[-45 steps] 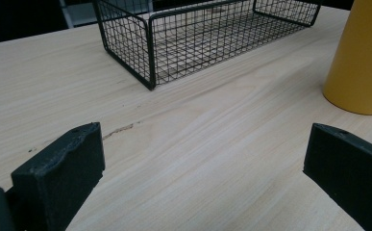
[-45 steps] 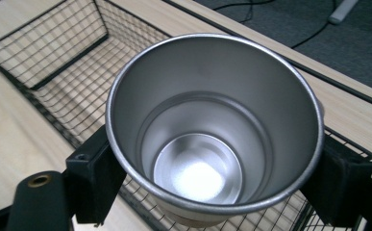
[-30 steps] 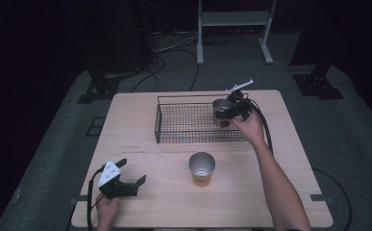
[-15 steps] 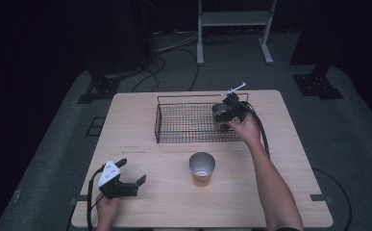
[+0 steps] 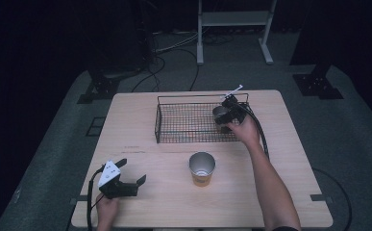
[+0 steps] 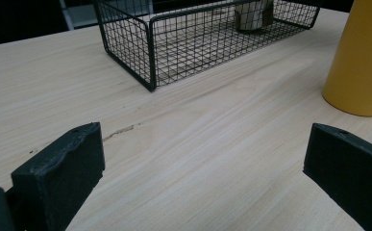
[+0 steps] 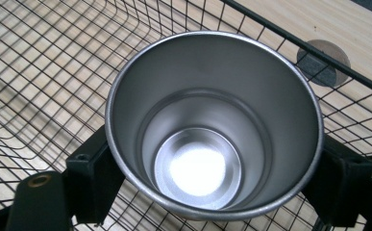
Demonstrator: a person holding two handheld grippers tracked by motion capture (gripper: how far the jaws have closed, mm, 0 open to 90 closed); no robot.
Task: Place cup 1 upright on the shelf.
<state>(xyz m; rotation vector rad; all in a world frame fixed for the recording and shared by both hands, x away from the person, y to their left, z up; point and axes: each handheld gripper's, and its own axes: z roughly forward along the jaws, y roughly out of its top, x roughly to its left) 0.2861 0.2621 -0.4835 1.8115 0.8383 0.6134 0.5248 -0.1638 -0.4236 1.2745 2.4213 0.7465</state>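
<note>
Now right claw [image 7: 207, 192] grips steel cup [image 7: 212, 125] in basket [image 5: 174, 127]; left claw [image 6: 198, 178] wide

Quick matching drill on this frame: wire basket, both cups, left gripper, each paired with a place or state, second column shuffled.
1. steel cup
2. yellow cup
3. left gripper
4. wire basket

a. open, above bare wood
b. far half of the table
c. clamped by the right gripper
d. upright, near side of the basket

Pairs: 1-c, 2-d, 3-a, 4-b
</note>
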